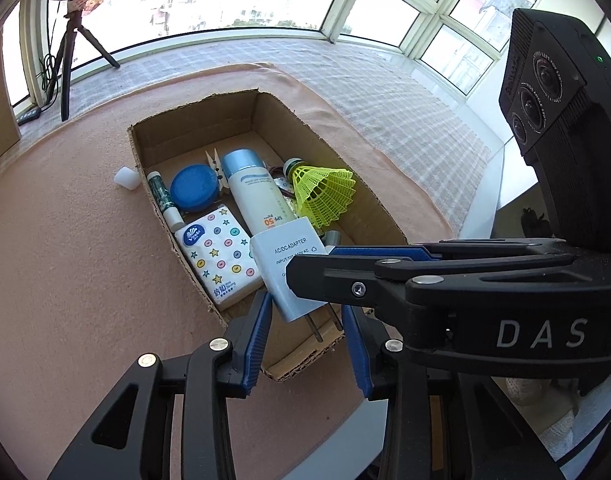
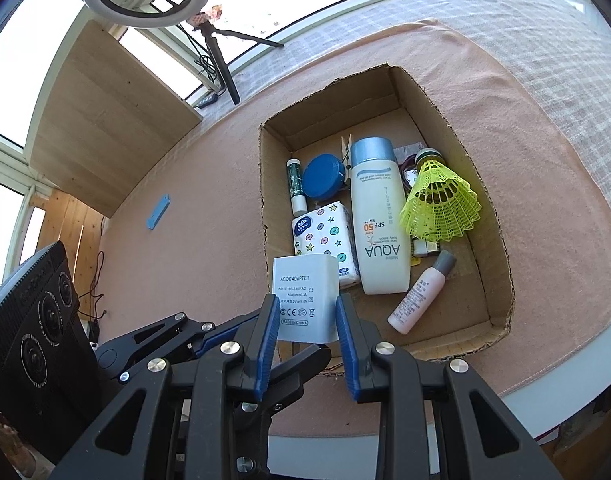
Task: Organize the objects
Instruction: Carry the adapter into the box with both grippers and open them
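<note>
Your right tool (image 2: 303,330) is clamped on the white AC/DC adapter (image 2: 305,296): its blue pads (image 2: 265,336) press the adapter's two sides, and the printed face looks up at the camera. In the left wrist view the same adapter (image 1: 283,268) hangs over the near end of the cardboard box (image 1: 153,132), prongs pointing toward 6 o'clock, with the right tool's black arm reaching in from 3 o'clock.

Your left tool (image 1: 305,340) stands apart, empty, its blue pads (image 1: 257,344) spread on either side of the box's near wall, just below the adapter; you cannot tell from here whether either pad touches the cardboard.

In the right wrist view the box (image 2: 501,216) sits on the pink cloth (image 2: 193,200) that covers the table. Inside it, the tall sunscreen bottle (image 2: 379,232) lies along the middle. At its 9 o'clock lies the tissue pack (image 2: 325,236), with the blue round lid (image 2: 323,182) and the slim green tube (image 2: 295,188) beyond it toward 11 o'clock. A wooden clothespin (image 2: 346,152) rests against the bottle's cap. At the bottle's 3 o'clock lies the yellow shuttlecock (image 2: 437,204), and toward 5 o'clock a small pink bottle (image 2: 419,294) lies slanted on the box floor.

Outside the box, a blue strip (image 2: 157,212) lies on the cloth at 9 o'clock. The left wrist view shows a small white cap (image 1: 126,178) just beside the box's left wall.
</note>
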A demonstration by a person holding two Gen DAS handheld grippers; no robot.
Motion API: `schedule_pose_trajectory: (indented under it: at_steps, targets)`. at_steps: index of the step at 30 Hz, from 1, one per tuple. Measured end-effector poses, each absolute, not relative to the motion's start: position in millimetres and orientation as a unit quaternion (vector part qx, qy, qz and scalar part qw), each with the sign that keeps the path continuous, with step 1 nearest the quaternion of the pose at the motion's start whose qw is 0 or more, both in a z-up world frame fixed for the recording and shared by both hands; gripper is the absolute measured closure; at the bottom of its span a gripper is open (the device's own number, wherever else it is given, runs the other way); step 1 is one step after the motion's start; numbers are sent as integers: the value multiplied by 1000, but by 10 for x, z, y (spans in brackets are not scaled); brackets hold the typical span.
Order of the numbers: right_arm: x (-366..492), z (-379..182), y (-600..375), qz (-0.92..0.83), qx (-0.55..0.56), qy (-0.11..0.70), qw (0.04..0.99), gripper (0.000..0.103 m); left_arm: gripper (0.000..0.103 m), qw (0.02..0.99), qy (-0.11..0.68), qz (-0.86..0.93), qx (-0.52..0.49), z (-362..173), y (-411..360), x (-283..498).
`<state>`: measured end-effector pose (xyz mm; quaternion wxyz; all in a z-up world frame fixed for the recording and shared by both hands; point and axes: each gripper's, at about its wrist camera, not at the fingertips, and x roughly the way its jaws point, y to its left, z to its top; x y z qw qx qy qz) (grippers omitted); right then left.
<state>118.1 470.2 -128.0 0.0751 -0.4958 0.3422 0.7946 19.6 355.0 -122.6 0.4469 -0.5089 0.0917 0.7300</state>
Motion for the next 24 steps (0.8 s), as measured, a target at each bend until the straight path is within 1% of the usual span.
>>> schedule_pose_trajectory:
  at_steps: [3, 16, 24]
  targets:
    - [1200, -1278, 4706, 792, -492, 356, 69, 76, 59, 444, 84, 732, -510, -1226, 3485, 186]
    - [1146, -1184, 4541, 800, -488, 342, 70, 76, 59, 423, 71, 748, -505, -1148, 3092, 113]
    - [1051, -1145, 4439, 804, -486, 337, 67, 76, 59, 380, 68, 773, -503, -1142, 2712, -272]
